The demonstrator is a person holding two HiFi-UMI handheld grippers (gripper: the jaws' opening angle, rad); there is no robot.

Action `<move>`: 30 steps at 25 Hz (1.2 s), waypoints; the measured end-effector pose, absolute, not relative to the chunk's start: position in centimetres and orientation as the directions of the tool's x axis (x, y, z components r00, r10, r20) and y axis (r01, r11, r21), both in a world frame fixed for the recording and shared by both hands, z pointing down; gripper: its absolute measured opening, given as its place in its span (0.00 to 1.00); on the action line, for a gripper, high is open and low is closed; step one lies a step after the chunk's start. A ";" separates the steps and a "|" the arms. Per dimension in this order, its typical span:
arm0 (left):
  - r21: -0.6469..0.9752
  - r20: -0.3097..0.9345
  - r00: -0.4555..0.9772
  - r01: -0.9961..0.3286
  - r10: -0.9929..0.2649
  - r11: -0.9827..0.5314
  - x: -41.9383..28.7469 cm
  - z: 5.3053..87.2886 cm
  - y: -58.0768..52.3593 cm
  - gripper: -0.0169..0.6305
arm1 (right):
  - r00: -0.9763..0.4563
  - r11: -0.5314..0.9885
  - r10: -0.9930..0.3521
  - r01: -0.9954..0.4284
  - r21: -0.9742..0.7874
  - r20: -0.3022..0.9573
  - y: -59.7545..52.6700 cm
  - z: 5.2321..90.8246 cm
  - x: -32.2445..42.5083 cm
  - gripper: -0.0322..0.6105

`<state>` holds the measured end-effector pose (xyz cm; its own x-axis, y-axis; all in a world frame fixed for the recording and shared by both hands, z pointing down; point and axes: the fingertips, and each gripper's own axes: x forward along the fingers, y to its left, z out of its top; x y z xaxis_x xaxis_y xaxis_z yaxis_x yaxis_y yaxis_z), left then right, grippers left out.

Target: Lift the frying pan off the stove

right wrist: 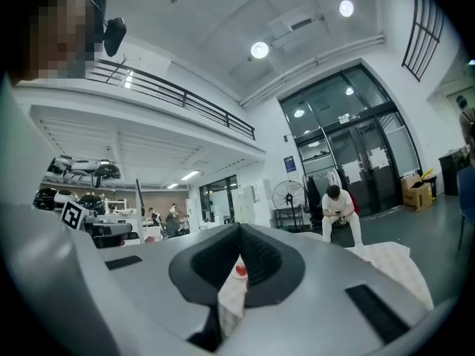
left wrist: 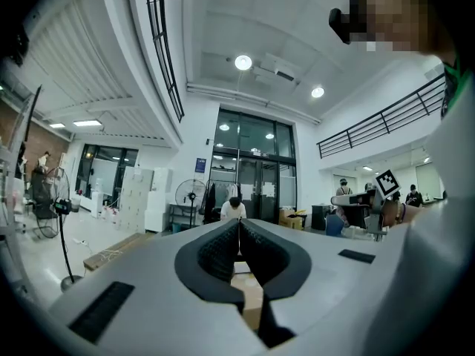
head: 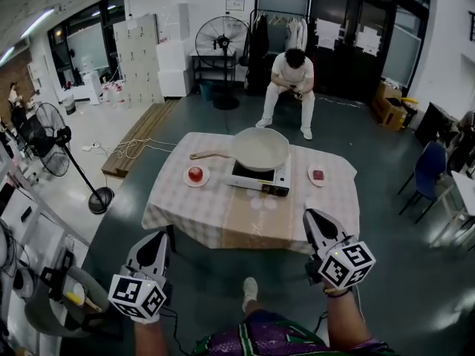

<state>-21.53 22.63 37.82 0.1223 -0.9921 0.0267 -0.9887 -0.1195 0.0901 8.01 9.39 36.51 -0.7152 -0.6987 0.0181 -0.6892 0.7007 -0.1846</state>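
Note:
A pale frying pan [head: 260, 148] with a wooden handle [head: 211, 155] pointing left rests on a portable gas stove [head: 258, 178] in the middle of a cloth-covered table [head: 215, 213]. Both grippers hang well short of the table's near edge. My left gripper [head: 157, 245] is low on the left and shut, with nothing in it; in the left gripper view its jaws [left wrist: 239, 232] meet. My right gripper [head: 317, 225] is on the right and shut too, holding nothing; through the slit under its jaws [right wrist: 240, 243] a red thing on a plate [right wrist: 240, 271] shows.
A small plate with a red apple [head: 196, 174] lies left of the stove, and another small plate [head: 318, 175] right of it. A person sits on a chair [head: 290, 87] behind the table. A standing fan [head: 52, 143] is at the left, a blue chair [head: 429, 170] at the right.

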 end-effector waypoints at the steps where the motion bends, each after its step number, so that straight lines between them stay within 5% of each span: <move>1: 0.089 0.027 0.121 -0.989 -0.992 -0.118 -22.0 37.9 21.3 0.06 | -0.719 0.704 -0.694 -0.684 -0.188 0.017 8.0 36.7 7.4 0.06; 24: 0.073 0.026 0.182 -0.981 -0.983 -0.180 -24.9 35.1 -17.8 0.07 | -0.797 0.780 -0.603 -0.584 -0.225 -0.022 -28.5 37.0 0.4 0.06; 26: 0.054 0.020 0.226 -0.973 -0.974 -0.224 -24.9 34.9 -19.2 0.16 | -0.802 0.787 -0.596 -0.578 -0.215 -0.029 -29.2 36.9 -0.1 0.06; 28: 0.016 0.035 0.304 -0.953 -0.952 -0.303 -24.1 35.3 -20.9 0.45 | -0.800 0.786 -0.599 -0.580 -0.213 -0.032 -30.0 37.2 -0.3 0.06; 30: -0.019 0.070 0.371 -0.927 -0.926 -0.373 -23.3 36.1 -22.7 0.61 | -0.793 0.777 -0.608 -0.589 -0.223 -0.024 -30.7 37.8 -0.3 0.06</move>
<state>-23.26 -22.72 36.09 0.3714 -0.9259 0.0695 -0.9274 -0.3735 -0.0194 -0.32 -30.73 37.84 -0.7934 -0.6083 -0.0236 -0.5889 0.7768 -0.2230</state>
